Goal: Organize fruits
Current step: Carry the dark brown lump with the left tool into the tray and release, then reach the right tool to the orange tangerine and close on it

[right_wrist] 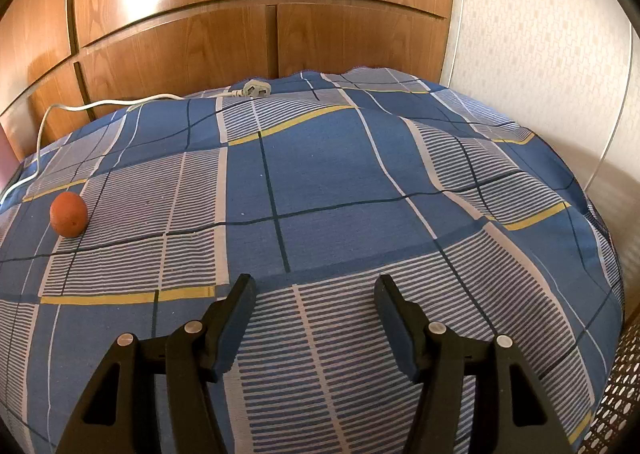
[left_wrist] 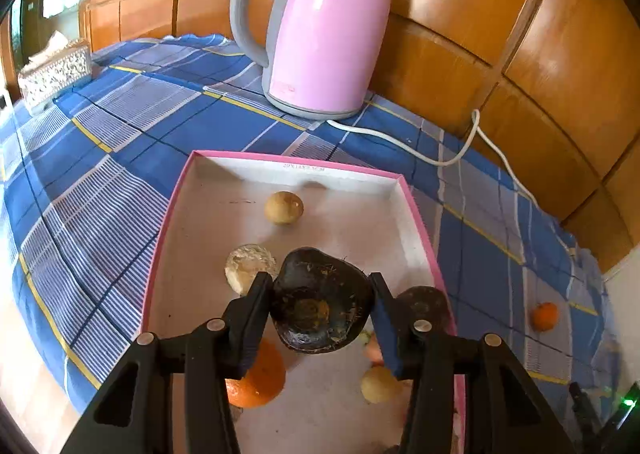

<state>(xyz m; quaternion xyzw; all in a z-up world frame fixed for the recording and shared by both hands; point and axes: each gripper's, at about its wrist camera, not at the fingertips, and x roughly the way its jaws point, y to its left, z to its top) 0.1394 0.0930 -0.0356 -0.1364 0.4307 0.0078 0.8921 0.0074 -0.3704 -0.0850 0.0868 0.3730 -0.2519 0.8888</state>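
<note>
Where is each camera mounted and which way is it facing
Left wrist: on the left gripper, looking down along its fingers into the pink box; its fingers hold a dark fruit.
Right wrist: on the right gripper, aimed down at the blue checked cloth; jaws open, nothing between them.
Shared: the cloth, wooden panels, white cord, and apparently the same orange fruit.
</note>
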